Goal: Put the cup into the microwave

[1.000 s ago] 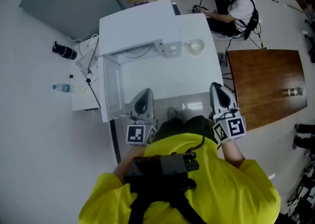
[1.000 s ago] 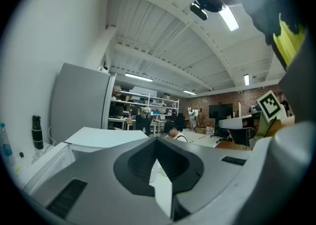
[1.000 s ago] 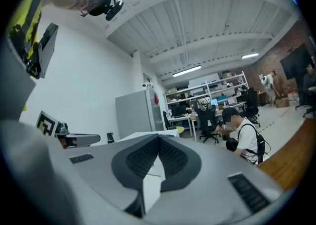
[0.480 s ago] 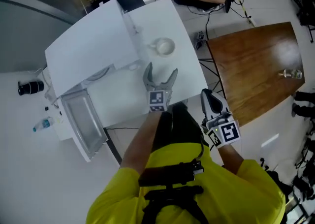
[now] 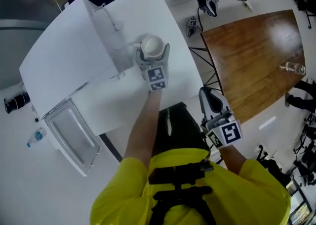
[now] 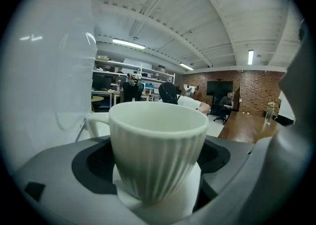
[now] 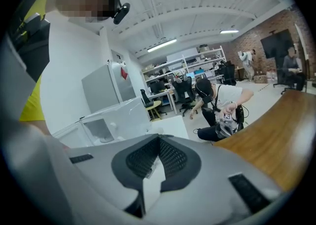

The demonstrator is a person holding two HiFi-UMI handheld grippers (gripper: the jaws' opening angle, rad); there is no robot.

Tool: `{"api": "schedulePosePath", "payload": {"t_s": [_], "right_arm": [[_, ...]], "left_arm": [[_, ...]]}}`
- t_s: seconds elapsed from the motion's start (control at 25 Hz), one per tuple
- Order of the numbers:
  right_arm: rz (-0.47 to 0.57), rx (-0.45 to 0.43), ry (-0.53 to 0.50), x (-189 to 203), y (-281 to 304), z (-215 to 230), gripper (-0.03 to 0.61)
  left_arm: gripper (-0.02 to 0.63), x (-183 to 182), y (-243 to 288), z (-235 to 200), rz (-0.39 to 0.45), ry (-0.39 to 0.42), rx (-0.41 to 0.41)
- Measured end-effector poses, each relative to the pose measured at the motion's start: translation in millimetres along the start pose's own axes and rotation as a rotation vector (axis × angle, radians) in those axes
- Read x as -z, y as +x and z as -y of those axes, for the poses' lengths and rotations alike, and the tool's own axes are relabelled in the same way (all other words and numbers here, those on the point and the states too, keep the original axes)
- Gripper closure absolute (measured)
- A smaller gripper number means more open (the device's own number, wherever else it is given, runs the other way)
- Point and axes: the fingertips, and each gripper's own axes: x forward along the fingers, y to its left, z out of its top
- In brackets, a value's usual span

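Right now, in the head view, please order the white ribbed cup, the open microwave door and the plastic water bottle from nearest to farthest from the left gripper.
1. White ribbed cup: between the left gripper's open jaws.
2. Open microwave door: lower left.
3. Plastic water bottle: on the floor, far left.

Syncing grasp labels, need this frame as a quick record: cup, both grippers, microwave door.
cup: upright on white table, beside the microwave
left gripper: open, cup between jaws, pads not pressing
right gripper: shut, empty, near the person's body
microwave door: open
task stage: cup not yet gripped
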Motion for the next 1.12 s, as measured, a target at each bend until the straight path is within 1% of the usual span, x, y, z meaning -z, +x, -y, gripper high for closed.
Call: {"api": "schedulePosePath", "payload": {"t_s": [0.16,0.28,0.4,0.52,0.6,0.64,0.72,0.8,0.88,1.0,1.12], "right_arm": [[0.002,-0.006,-0.026,0,3,-3,0.574],[-0.008,-0.012,-0.030,4,5,-4,0.574],[-0.016,-0.013,-0.033,2,7,-9,0.574],[-0.030,-0.032,-0.054,1,14,-20,0.572],[-0.040,-0.049,-0.073,0,23,-31,0.572],[-0.045,-0.061,-0.086,0,27,-39,0.574],[-0.058,-0.102,-0.116,4,37,-63,0.574],[-0.068,-0.168,-0.137,10,50,-96,0.574],[-0.076,-0.237,-0.148,17,62,-133,0.572],[-0.092,-0.335,-0.163,30,75,-191,0.572],[-0.114,-0.417,-0.170,42,81,-243,0.574]], "left_arm": [[0.164,-3,7,4,-0.001,0.015,0.009],[0.166,-1,-8,16,0.001,0.032,0.058],[0.166,6,-49,41,0.008,0.049,0.127],[0.166,18,-110,63,0.003,0.071,0.205],[0.166,19,-153,64,-0.021,0.055,0.229],[0.166,18,-173,60,-0.028,0.038,0.229],[0.166,13,-211,34,-0.019,-0.002,0.187],[0.166,7,-243,-15,0.001,-0.026,0.090],[0.166,-1,-267,-78,0.017,-0.033,-0.022],[0.166,-14,-281,-172,0.035,-0.022,-0.160],[0.166,-28,-273,-253,0.047,0.025,-0.235]]}}
